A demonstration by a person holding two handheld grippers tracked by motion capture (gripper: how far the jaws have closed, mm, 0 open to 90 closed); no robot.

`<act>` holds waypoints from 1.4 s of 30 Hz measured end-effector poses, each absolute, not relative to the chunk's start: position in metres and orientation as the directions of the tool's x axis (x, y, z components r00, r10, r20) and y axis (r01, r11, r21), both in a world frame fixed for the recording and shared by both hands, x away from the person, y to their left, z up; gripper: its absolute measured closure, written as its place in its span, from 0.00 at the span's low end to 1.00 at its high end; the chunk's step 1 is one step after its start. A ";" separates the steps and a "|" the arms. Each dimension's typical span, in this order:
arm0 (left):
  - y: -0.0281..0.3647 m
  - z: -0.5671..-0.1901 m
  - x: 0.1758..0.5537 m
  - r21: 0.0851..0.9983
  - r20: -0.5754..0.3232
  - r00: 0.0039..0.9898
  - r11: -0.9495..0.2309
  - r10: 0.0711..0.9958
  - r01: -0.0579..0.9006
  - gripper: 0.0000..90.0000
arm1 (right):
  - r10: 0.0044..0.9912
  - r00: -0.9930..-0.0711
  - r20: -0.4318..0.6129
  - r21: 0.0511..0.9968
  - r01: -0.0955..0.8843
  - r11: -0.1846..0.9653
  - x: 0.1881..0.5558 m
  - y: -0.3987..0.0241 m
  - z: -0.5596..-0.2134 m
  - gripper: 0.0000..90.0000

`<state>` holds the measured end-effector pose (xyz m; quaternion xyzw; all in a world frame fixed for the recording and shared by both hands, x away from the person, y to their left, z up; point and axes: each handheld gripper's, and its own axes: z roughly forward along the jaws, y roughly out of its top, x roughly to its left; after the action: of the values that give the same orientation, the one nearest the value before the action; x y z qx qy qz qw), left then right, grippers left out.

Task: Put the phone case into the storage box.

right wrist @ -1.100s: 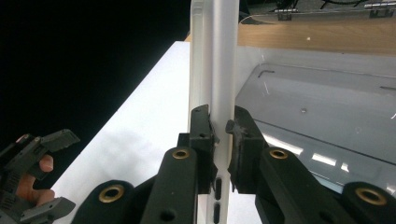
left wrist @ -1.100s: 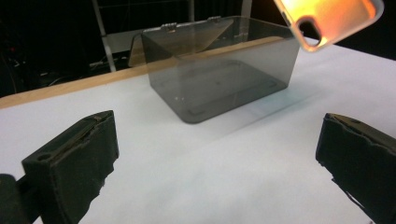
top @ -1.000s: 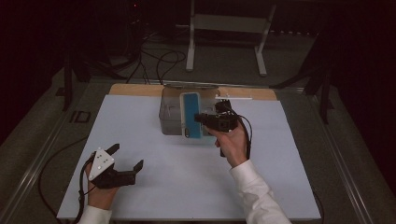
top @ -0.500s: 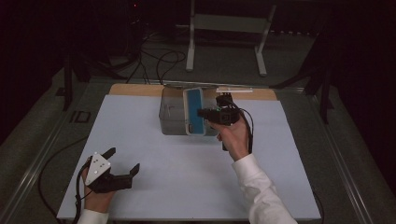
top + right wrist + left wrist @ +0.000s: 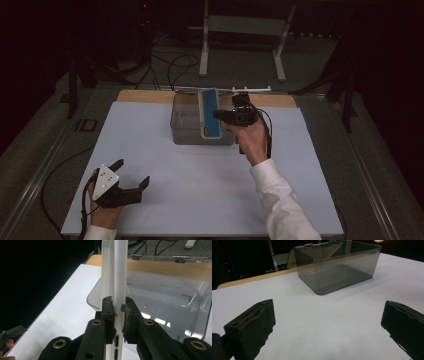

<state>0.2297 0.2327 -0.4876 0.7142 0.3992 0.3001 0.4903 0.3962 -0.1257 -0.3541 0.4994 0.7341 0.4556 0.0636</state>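
The right tongs [image 5: 220, 115] are clamped on a phone case [image 5: 210, 113], blue on its broad face and whitish along its edge. In the right gripper view the two black pads pinch the thin side wall of the phone case [image 5: 115, 277] from either side, near the end that carries the small port slots.

In the high view the case hangs over the open, smoky-clear plastic box [image 5: 181, 131], above its right half, clear of the box floor. Its long axis runs from the near wall of the box toward the far wall, with the broad blue face turned upward and slightly toward the person. In the right gripper view the same case stands edge-on and rises straight up from the pads, with the inside of the box [image 5: 190, 302] behind it.

The box sits at the far middle of the white counter [image 5: 200, 195], its clear lid [image 5: 225, 89] thrown back behind it.

The left tongs [image 5: 131, 175] rest low at the near left of the counter, well apart from the box, spread wide with nothing between them.
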 end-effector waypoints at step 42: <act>0.230 -0.490 0.230 0.939 0.047 0.503 -0.210 0.863 0.273 0.00 | 0.879 -0.403 0.253 0.712 0.693 0.113 0.443 -0.128 -0.355 0.91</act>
<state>0.2296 0.2301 -0.4902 0.7165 0.3964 0.3026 0.4878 0.4434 -0.1282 -0.3549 0.5337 0.7366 0.3986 0.1168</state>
